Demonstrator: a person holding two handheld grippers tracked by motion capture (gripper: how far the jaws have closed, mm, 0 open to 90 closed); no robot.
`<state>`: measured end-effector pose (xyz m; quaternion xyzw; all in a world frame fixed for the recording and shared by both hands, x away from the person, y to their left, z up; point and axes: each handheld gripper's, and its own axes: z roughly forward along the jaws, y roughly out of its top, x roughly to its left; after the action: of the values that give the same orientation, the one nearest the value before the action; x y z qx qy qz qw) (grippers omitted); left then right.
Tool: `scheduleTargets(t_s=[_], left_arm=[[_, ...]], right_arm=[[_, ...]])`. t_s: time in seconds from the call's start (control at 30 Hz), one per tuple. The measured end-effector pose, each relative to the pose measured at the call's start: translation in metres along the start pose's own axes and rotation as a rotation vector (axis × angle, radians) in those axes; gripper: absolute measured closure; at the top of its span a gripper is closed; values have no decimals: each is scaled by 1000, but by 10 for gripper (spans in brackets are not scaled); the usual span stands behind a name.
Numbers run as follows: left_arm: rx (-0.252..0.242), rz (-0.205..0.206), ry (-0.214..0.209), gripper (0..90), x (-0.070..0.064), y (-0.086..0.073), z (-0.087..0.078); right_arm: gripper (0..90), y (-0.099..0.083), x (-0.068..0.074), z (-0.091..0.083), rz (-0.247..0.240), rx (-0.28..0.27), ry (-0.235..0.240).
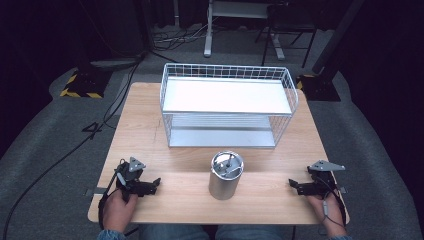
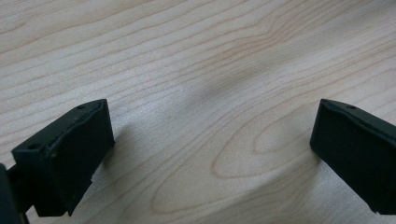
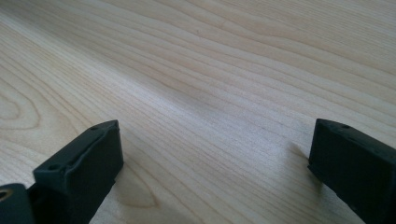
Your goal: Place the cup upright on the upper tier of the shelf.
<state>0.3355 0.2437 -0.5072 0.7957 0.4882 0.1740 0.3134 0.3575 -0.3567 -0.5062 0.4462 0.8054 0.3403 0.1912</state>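
So, here's what I'm looking at from my end, biggest stuff first:

Table: light wooden square tabletop [image 1: 145, 130], pale grain, sitting on grey carpet. Everything's on it.

Rack: white wire two-level shelf basket [image 1: 227, 75] at the far half of the table, roughly centred. It has a flat white upper shelf and a lower tray under it, open on the side facing me. Nothing that I can see is in it.

Can: shiny silver metal cylinder [image 1: 225, 180] standing upright on the near half of the table, just in front of the rack and well apart from it. It's between the two grippers, a bit nearer the middle than either edge. The top looks open with something metallic inside, too small for me to make out.

Left gripper: black two-jaw tool [image 1: 154, 184] in the left hand [image 1: 119, 207] near the front left corner, pointing right toward the can but well short of it. In the left gripper view [image 2: 212, 140] the jaws are spread wide with only bare wood between them, so it's holding nothing.

Right gripper: same black tool [image 1: 292, 185] in the right hand [image 1: 327, 210] near the front right corner, pointing left at the can, also clear of it. The right gripper view [image 3: 215, 154] shows the jaws wide apart over plain tabletop, gripping nothing.
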Motion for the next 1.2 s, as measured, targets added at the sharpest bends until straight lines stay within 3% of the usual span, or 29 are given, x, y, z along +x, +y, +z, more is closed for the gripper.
scheduleTargets(t_s=[0.83,1.03,1.2], left_arm=[[1,1,0,0,0,0,0],[0,0,0,0,0,0,0],[0,0,0,0,0,0,0]], right_arm=[[35,0,-1,0,-2,5,7],[60,1,0,0,31,-3,-24],[59,4,-3,-3,32,45,-10]])
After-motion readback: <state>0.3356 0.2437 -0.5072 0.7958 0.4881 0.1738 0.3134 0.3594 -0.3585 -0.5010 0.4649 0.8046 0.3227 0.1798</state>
